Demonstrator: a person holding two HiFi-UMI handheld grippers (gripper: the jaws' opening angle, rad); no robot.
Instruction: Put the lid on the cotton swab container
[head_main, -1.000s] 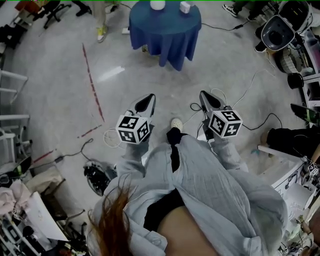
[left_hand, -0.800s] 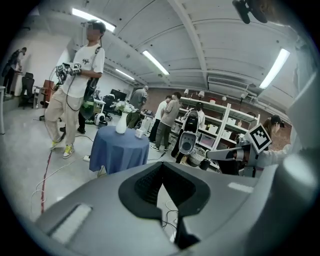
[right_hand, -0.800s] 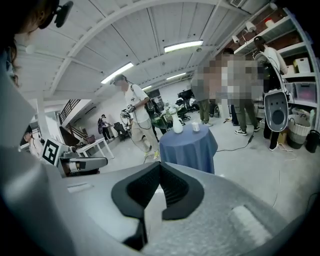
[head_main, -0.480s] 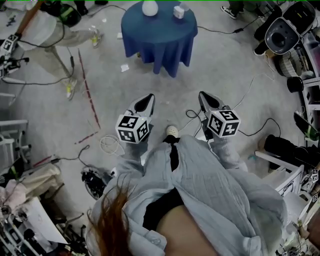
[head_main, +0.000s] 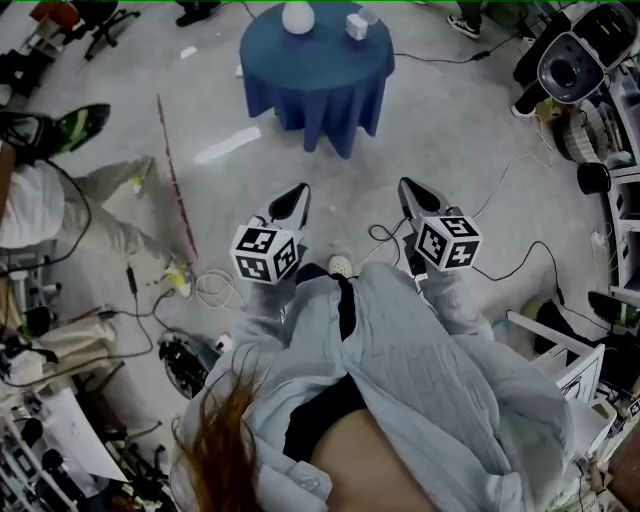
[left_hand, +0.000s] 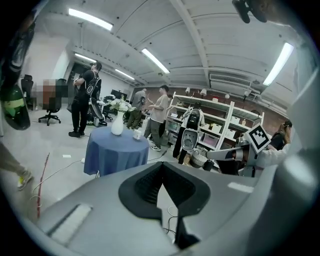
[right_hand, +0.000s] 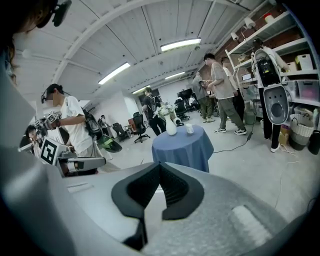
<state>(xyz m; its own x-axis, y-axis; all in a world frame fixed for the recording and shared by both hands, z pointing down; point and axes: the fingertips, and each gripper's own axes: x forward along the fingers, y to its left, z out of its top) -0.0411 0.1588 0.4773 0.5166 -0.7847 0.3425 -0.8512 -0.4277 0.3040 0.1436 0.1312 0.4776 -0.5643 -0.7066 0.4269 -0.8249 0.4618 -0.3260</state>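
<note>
A round table under a blue cloth (head_main: 316, 75) stands a few steps ahead on the grey floor. On it are a white vase (head_main: 298, 16) and a small white container (head_main: 357, 25); no lid can be made out at this distance. My left gripper (head_main: 295, 203) and right gripper (head_main: 415, 197) are held side by side at waist height, both pointing at the table and far short of it. Both are shut with nothing in them. In the left gripper view the black pads (left_hand: 150, 182) meet below the table (left_hand: 109, 150). The right gripper view shows the same table (right_hand: 182, 146), vase (right_hand: 171, 127) and container (right_hand: 189, 129).
Cables (head_main: 215, 288) loop over the floor near my feet, and a red tape line (head_main: 175, 170) runs at the left. A person (head_main: 40, 200) is at the left edge. Shelves and a white robot (head_main: 572, 65) fill the right side. Several people stand behind the table (left_hand: 85, 100).
Both grippers keep their pose and stay shut. A person has come into the head view at the left and moved down the frame; the table sits slightly further left.
</note>
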